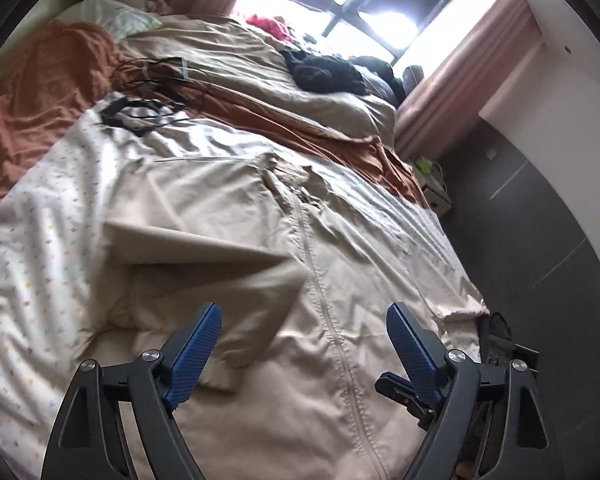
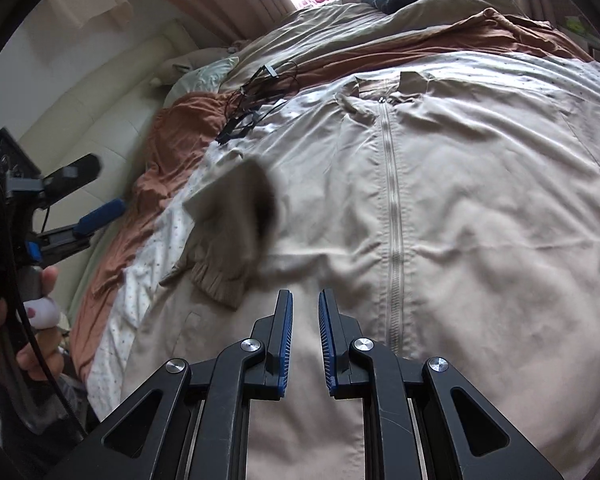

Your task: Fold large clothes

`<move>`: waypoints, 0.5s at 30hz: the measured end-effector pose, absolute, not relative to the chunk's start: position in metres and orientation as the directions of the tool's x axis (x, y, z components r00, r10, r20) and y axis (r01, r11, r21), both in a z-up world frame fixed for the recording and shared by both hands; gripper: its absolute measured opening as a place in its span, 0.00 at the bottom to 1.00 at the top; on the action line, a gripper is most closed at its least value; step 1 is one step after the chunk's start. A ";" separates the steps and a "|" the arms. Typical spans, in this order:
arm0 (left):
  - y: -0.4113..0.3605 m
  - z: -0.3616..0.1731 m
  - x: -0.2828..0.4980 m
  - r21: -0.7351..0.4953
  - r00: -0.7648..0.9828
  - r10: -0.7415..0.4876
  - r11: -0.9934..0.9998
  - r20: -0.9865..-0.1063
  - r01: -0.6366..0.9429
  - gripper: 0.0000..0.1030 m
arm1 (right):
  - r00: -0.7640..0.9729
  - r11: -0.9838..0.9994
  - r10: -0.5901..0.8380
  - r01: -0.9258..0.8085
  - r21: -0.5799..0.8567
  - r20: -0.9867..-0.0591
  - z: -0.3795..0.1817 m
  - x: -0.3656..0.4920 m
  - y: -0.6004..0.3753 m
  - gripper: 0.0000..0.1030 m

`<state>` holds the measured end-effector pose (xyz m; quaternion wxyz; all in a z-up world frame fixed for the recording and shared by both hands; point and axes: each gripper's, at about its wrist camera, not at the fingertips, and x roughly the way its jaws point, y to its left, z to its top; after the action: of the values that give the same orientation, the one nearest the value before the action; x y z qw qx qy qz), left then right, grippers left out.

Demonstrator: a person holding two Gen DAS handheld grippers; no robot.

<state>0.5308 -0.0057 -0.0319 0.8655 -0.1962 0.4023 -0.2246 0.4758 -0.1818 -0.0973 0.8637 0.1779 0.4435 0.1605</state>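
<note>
A beige zip-up jacket (image 1: 340, 272) lies front up on the bed, its zipper (image 2: 392, 208) closed, collar toward the window. Its left sleeve (image 1: 220, 276) is folded in across the body; the ribbed cuff (image 2: 220, 280) rests on the lower front. My left gripper (image 1: 304, 320) is open and empty, hovering over the jacket's lower part beside the sleeve. It also shows in the right wrist view (image 2: 96, 188), held by a hand at the left. My right gripper (image 2: 305, 300) hovers above the jacket's hem, jaws slightly apart with a narrow gap and nothing between them.
The jacket lies on a white patterned sheet (image 1: 40, 248). An orange-brown blanket (image 1: 40, 92), black cables (image 1: 140, 112), a beige duvet (image 1: 240, 64) and dark clothes (image 1: 324, 68) lie beyond. The bed's edge and dark floor (image 1: 540, 220) are at the right.
</note>
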 end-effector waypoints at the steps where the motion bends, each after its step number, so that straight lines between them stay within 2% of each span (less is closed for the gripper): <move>1: 0.005 -0.031 0.526 -0.520 0.590 -0.534 0.827 -0.606 0.213 0.83 | 0.554 0.885 0.437 -0.124 0.449 -0.709 -0.097 0.475 -0.178 0.15; 8: 0.074 -0.041 0.493 -0.468 0.662 -0.399 0.880 -0.635 0.081 0.83 | 0.518 0.881 0.467 -0.206 0.426 -0.716 -0.100 0.486 -0.128 0.17; 9: 0.084 -0.046 0.488 -0.464 0.665 -0.384 0.883 -0.641 0.063 0.83 | 0.500 0.881 0.470 -0.222 0.417 -0.727 -0.103 0.491 -0.117 0.20; 11: 0.102 -0.054 0.479 -0.458 0.671 -0.355 0.889 -0.651 0.025 0.83 | 0.480 0.888 0.459 -0.245 0.389 -0.747 -0.109 0.498 -0.099 0.40; 15: 0.138 -0.075 0.455 -0.463 0.681 -0.308 0.885 -0.664 -0.051 0.83 | 0.454 0.902 0.424 -0.296 0.316 -0.784 -0.116 0.512 -0.066 0.45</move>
<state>0.4549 0.1381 -0.0751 0.8878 -0.2290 0.3927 -0.0723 0.5115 -0.0661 -0.1163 0.8499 0.0668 0.4779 0.2116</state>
